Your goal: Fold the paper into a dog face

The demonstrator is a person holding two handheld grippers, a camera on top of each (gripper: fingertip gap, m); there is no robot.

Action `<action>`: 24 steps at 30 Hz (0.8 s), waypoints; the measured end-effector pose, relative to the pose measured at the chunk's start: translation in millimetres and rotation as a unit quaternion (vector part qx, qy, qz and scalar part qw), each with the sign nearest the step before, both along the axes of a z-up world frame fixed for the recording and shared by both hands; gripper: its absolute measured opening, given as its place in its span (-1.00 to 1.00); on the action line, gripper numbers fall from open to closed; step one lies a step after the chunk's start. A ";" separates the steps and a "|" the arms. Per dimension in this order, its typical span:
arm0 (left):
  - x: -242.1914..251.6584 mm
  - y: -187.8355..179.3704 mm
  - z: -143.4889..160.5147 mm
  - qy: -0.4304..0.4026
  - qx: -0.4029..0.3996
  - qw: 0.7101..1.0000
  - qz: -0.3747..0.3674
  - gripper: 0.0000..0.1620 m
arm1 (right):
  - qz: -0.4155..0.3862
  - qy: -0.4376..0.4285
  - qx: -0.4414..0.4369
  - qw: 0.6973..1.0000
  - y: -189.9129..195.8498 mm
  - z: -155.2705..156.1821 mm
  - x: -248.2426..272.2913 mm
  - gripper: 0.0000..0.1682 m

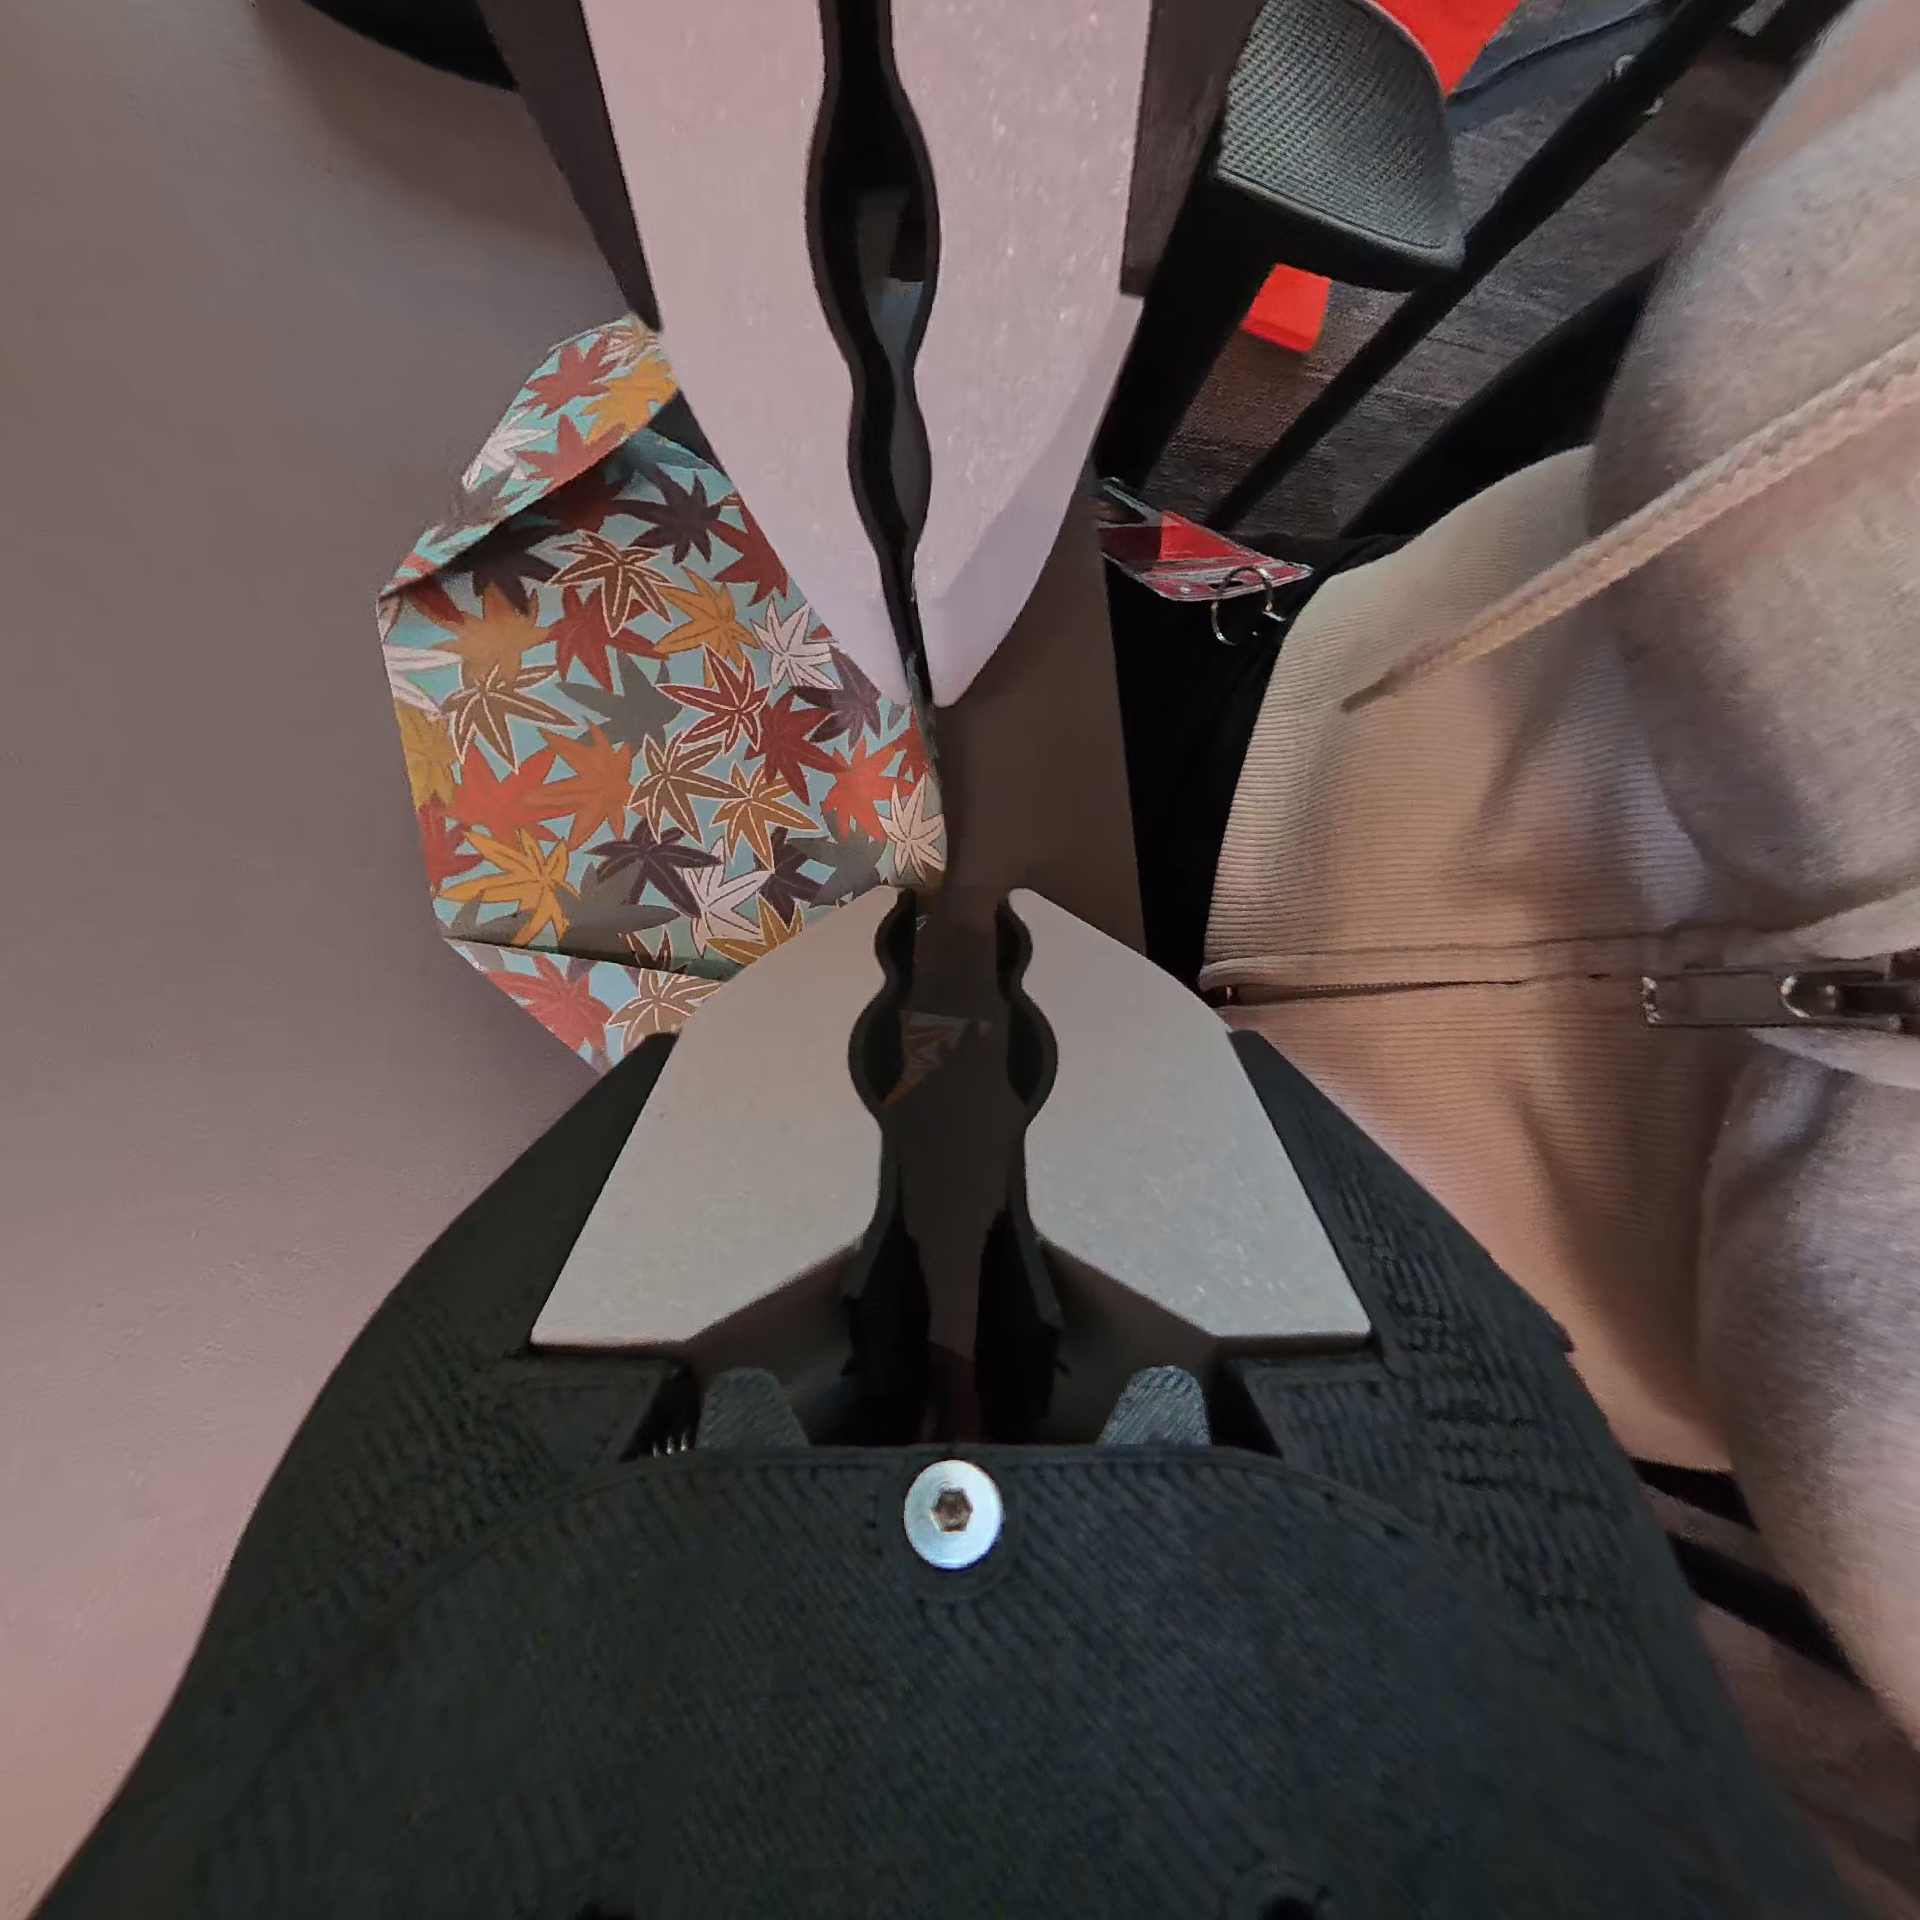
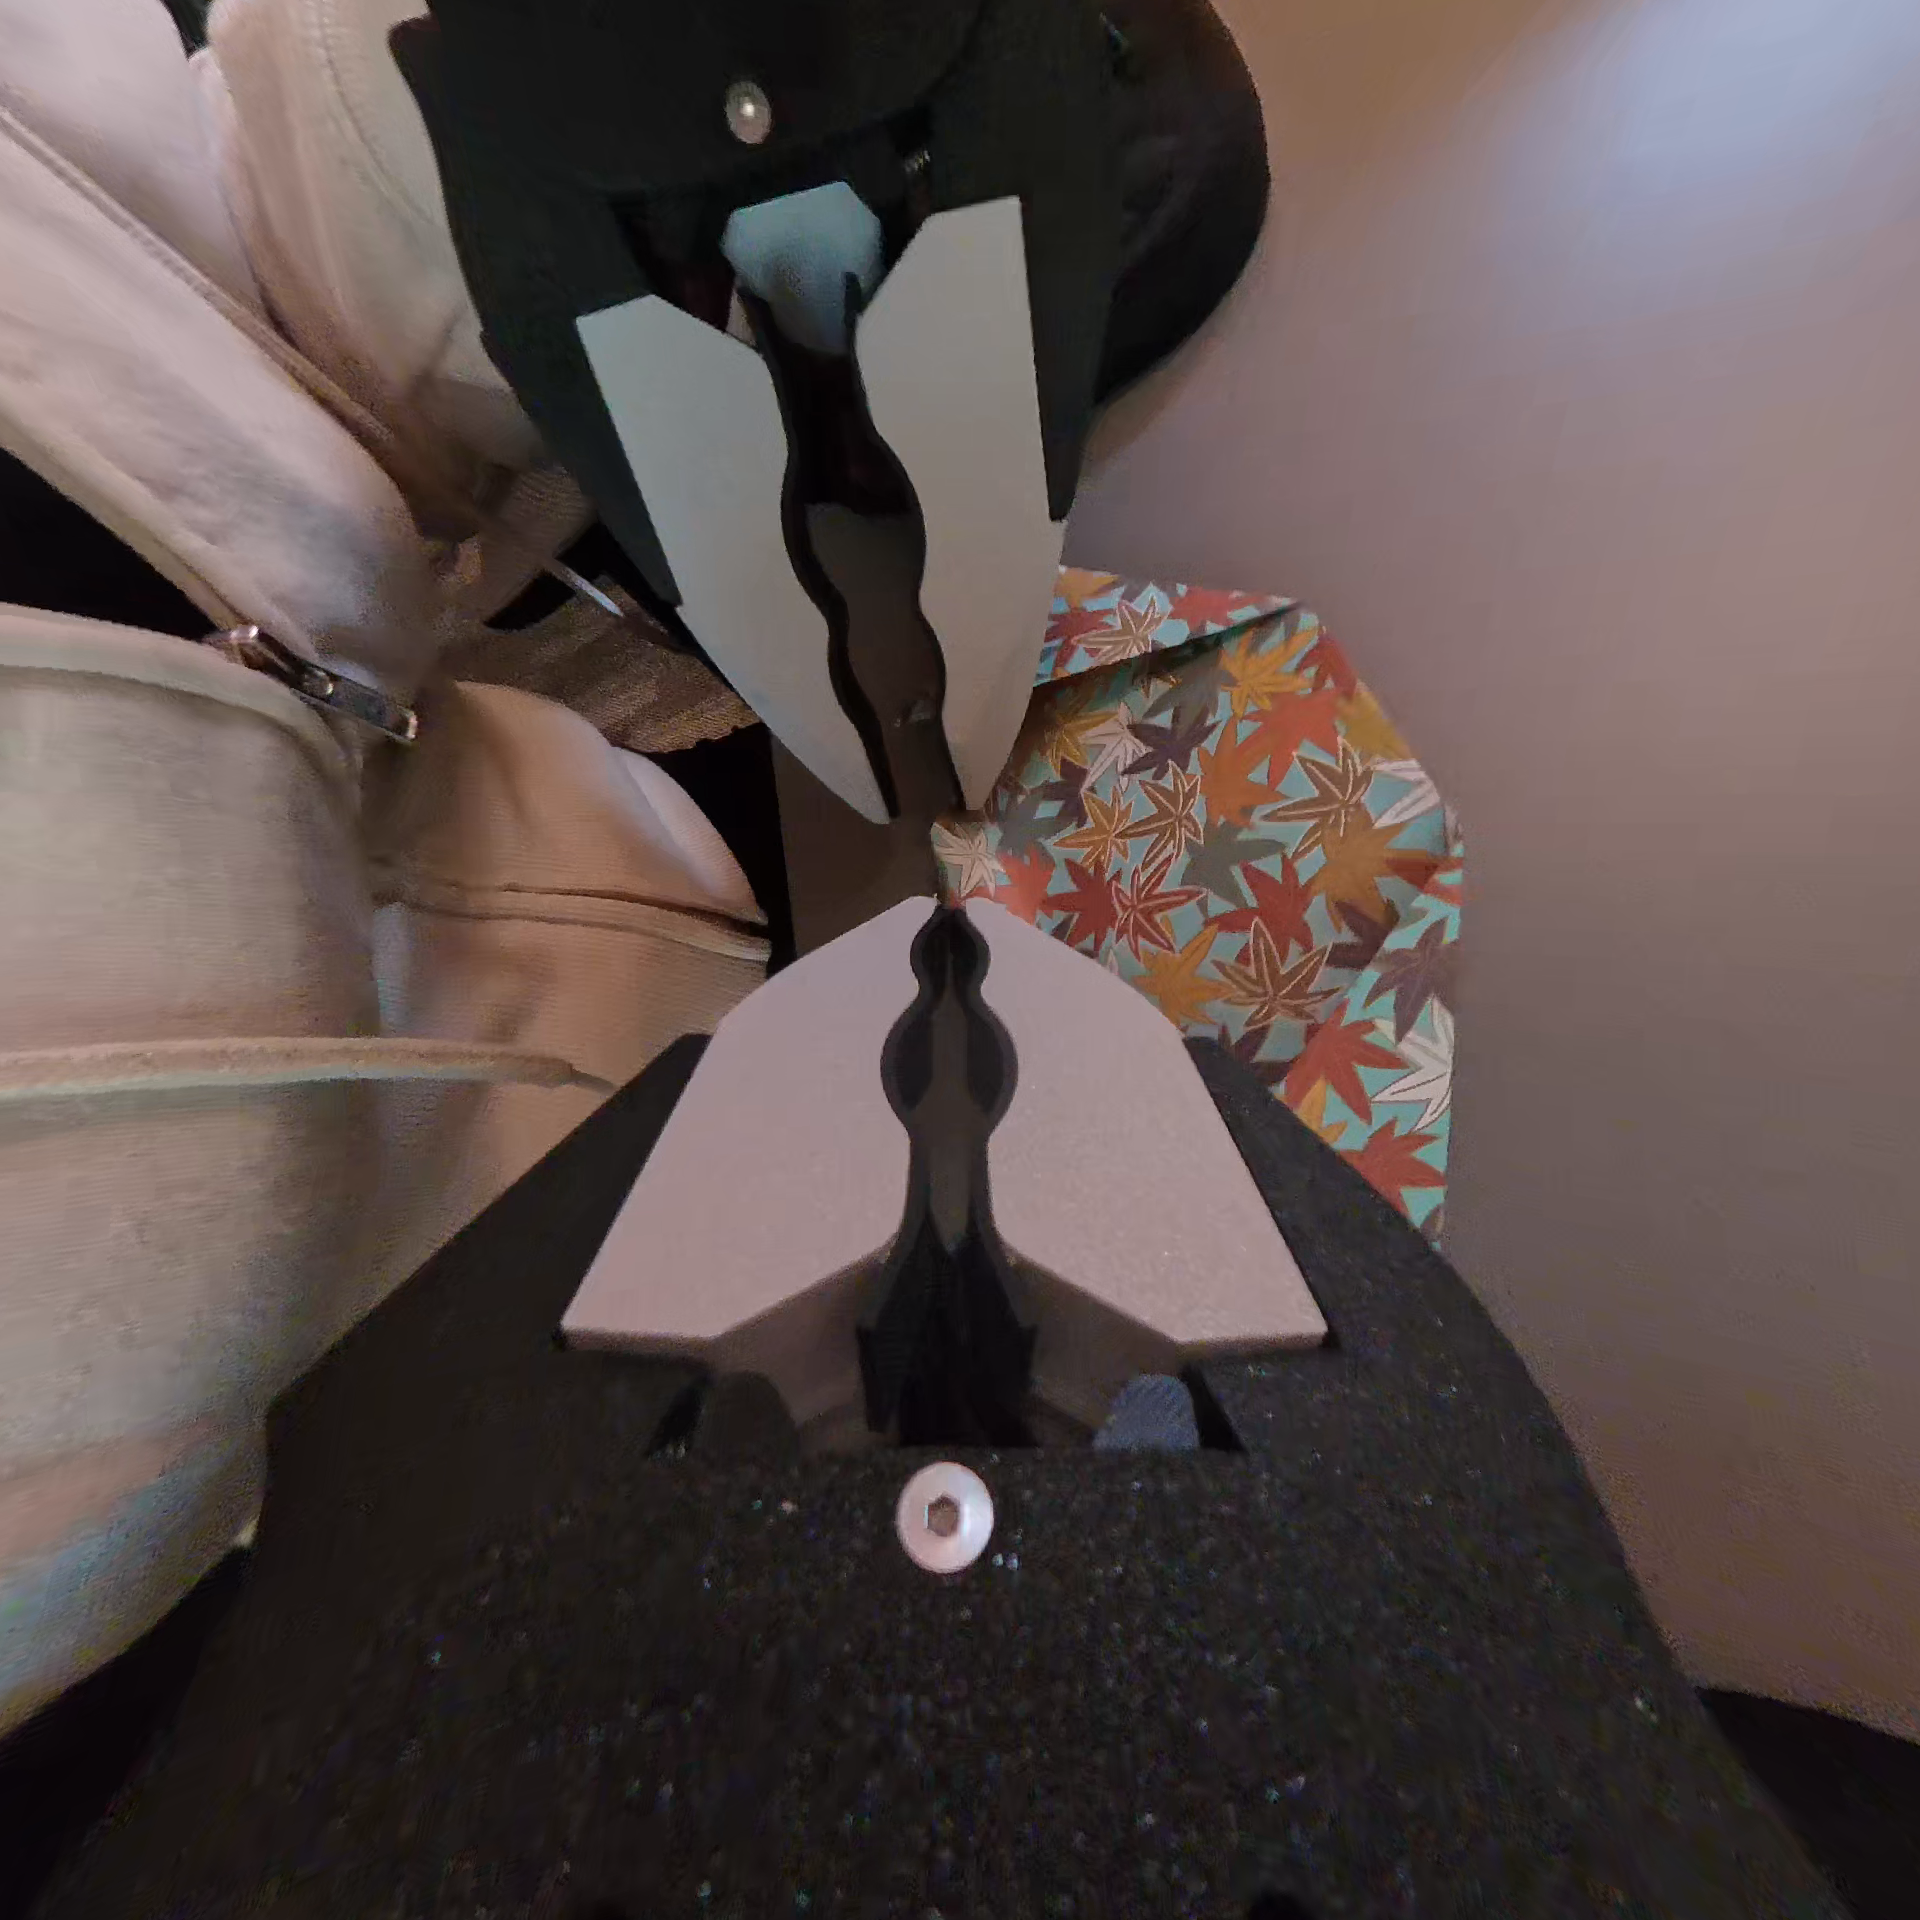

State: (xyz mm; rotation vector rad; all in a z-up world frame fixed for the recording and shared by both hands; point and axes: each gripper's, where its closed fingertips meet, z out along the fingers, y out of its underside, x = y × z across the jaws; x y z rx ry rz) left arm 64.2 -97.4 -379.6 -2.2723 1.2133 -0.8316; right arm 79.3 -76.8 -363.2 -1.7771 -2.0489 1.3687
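The paper, printed with maple leaves on teal, lies folded into a many-sided shape on the grey table, near its edge. It also shows in the right wrist view. The two grippers face each other along that edge. My right gripper is shut on the paper's near corner; it enters the left wrist view from the top. My left gripper is open by a narrow gap at the same edge, and a bit of patterned paper shows between its jaws. It shows from the top in the right wrist view.
A person in a beige zipped hoodie sits at the table edge, close to both grippers, and also shows in the right wrist view. A card on a metal ring hangs there. A black chair and red items stand beyond. The tips of both grippers are at nearly the same place.
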 end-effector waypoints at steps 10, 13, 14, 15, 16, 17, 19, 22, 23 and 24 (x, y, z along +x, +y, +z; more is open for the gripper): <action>-0.8 6.5 18.0 -0.055 -0.021 0.998 0.012 -0.99 | 0.001 -0.045 -0.038 0.998 2.7 -2.9 -1.6 -1.00; -17.3 43.3 39.8 -0.051 0.062 0.995 0.058 -0.99 | 0.033 -0.040 -0.030 0.998 -1.9 0.0 1.8 -1.00; -21.2 53.2 37.9 -0.027 0.085 0.995 0.053 -0.98 | 0.037 -0.040 -0.027 0.998 -2.4 0.6 2.1 -1.00; -19.6 55.8 31.7 -0.009 0.093 0.995 0.026 -0.98 | 0.039 -0.040 -0.026 0.998 -2.1 1.3 2.1 -1.00; -15.8 55.8 22.1 0.005 0.088 0.996 0.000 -0.98 | 0.038 -0.039 -0.025 0.998 -1.3 1.8 1.5 -1.00; -13.0 55.2 11.2 0.022 0.076 0.997 -0.017 -0.98 | 0.034 -0.037 -0.025 0.998 -0.1 2.5 0.6 -1.00; -9.4 51.8 -3.7 0.037 0.053 0.997 -0.037 -1.00 | 0.021 -0.035 -0.027 0.999 3.6 3.2 -1.5 -1.00; -9.4 50.7 -4.4 0.034 0.050 0.997 -0.038 -1.00 | 0.000 -0.032 -0.027 0.999 10.0 2.7 -4.9 -1.00; -9.4 50.7 -4.4 0.033 0.049 0.998 -0.038 -1.00 | -0.005 -0.030 -0.031 0.999 11.1 3.0 -6.4 -1.00; -9.4 50.7 -4.4 0.031 0.046 0.998 -0.037 -1.00 | -0.012 -0.030 -0.030 0.999 13.4 2.4 -8.3 -1.00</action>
